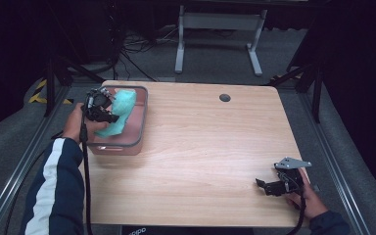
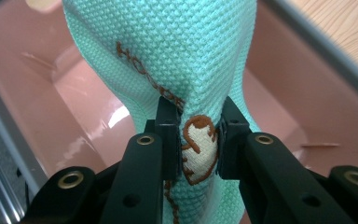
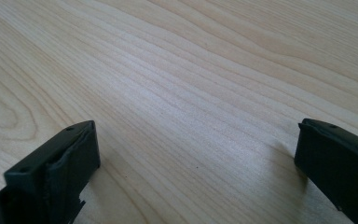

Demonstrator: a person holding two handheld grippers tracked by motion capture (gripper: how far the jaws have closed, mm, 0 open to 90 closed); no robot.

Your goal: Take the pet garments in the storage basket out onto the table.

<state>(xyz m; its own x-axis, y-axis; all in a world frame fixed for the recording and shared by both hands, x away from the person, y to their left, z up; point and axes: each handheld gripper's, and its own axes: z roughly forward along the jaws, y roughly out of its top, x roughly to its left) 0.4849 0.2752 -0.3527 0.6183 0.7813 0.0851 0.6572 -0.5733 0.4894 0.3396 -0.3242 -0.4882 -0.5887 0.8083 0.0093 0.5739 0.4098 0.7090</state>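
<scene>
Now left tool (image 2: 198,140) pinching cloth (image 2: 168,51), above tub (image 2: 42,107)

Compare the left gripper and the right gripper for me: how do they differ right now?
The left gripper is shut on the mint-green cloth, pinching a fold with brown embroidery; the right gripper is open, nothing between its jaws. The left gripper sits over the pink tub at the table's far left, lifting the cloth out of it; the right gripper rests low over the bare wooden table at the near right. Both have black jaws and are hand-held.
</scene>
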